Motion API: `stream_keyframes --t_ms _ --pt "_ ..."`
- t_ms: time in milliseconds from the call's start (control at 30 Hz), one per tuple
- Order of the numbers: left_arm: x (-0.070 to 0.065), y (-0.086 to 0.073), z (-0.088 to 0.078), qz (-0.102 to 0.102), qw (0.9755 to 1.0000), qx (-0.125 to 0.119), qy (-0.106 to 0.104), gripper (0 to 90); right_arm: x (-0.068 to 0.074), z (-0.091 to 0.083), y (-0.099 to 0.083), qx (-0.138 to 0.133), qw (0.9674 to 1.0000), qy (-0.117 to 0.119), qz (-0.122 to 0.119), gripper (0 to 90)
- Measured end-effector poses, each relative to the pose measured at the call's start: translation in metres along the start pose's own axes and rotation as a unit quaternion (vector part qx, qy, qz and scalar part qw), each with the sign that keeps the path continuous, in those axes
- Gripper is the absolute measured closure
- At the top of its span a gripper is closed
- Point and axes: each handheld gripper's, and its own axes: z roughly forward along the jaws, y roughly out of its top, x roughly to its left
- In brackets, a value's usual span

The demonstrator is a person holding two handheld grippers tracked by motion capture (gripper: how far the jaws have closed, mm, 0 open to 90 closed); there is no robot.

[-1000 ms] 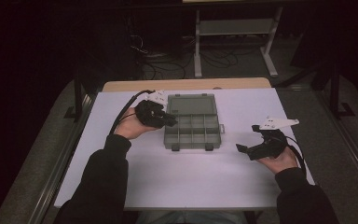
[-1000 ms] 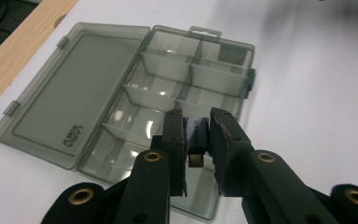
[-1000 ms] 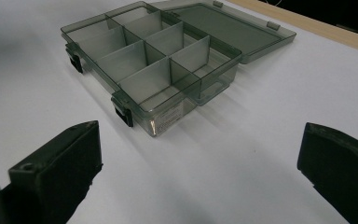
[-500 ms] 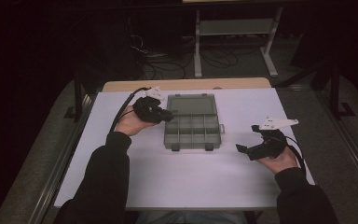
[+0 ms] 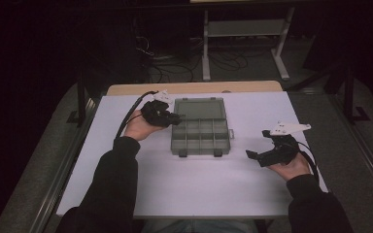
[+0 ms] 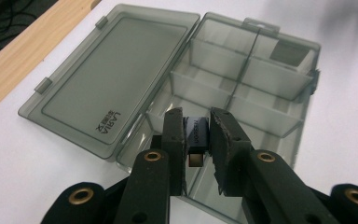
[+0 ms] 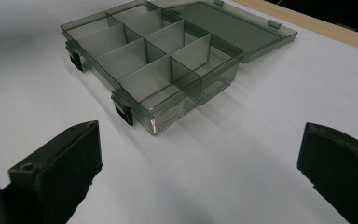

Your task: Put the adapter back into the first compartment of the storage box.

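Smoky grey plastic — a divided box (image 5: 200,137) lies open near the middle of the white table (image 5: 184,189), its lid (image 6: 107,88) folded flat toward the far, wooden edge. At the box's left end the left gripper (image 6: 197,140) has its jaws clamped on a small dark USB stick (image 6: 196,137), held above a corner compartment. Well apart, over bare table to the right of the box, the right gripper (image 5: 262,156) is held in the hand, jaws spread wide — nothing between them
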Motion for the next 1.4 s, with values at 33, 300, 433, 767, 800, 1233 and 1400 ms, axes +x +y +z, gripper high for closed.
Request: stream_keyframes --t_ms 33,300,433,767,800,1233,1400 --pt "0.001 -0.001 0.001 -0.003 1.0000 0.003 0.001 76.3 0.000 0.000 0.000 0.000 1.0000 0.000 0.000 0.0" --pt "0.008 -0.007 0.010 -0.012 0.9998 0.016 0.004 76.3 0.000 0.000 0.000 0.000 1.0000 0.000 0.000 0.0" --pt "0.010 -0.008 0.016 -0.013 0.9996 0.023 0.002 76.3 0.000 0.000 0.000 0.000 1.0000 0.000 0.000 0.0" --pt "0.016 -0.016 0.031 -0.026 0.9989 0.039 -0.001 76.3 0.000 0.000 0.000 0.003 1.0000 0.001 0.000 0.0" --pt "0.017 -0.017 0.031 -0.027 0.9988 0.040 -0.001 76.3 0.000 0.000 0.000 0.003 1.0000 0.001 0.000 0.0" --pt "0.022 -0.025 0.042 -0.048 0.9979 0.041 -0.012 76.1 0.000 0.001 -0.001 0.007 1.0000 0.001 0.001 0.0" --pt "0.022 -0.024 0.039 -0.053 0.9979 0.035 -0.013 71.5 -0.001 0.001 -0.001 0.005 1.0000 0.000 0.002 0.0"
